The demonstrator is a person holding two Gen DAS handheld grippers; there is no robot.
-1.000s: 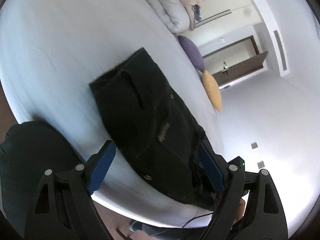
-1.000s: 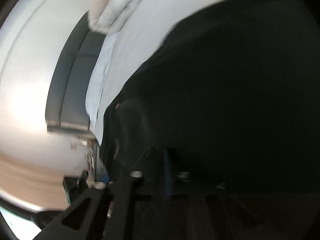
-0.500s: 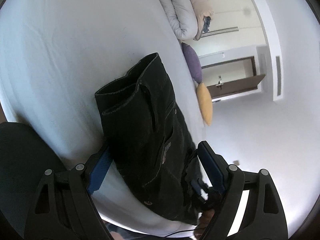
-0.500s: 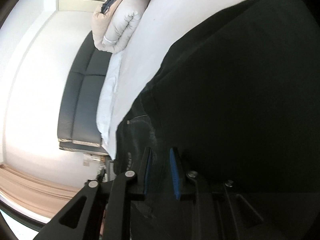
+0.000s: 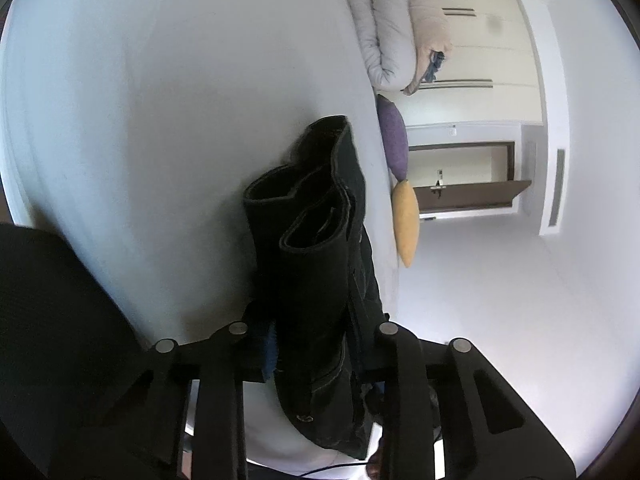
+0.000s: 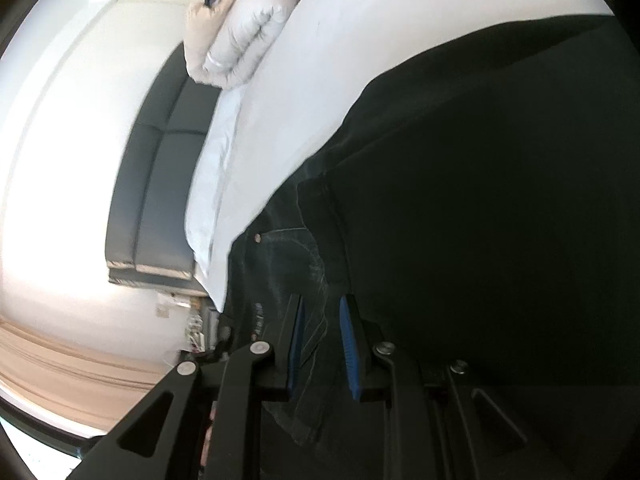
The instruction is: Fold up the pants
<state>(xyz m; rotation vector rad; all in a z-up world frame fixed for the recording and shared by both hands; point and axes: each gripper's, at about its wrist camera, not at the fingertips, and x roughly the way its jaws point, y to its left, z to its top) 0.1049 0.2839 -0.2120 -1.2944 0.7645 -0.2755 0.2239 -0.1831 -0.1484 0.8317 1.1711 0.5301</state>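
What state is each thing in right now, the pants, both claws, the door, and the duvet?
Pants: folded into a bundle, lifted off the bed, leg openings gaping.
Left claw: shut on pants.
Right claw: shut on pants, a fold of denim between its pads.
Door: open.
Duvet: rolled up at the far end of the bed.

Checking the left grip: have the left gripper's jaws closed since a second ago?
Yes. The left gripper is now clamped on the black denim pants.
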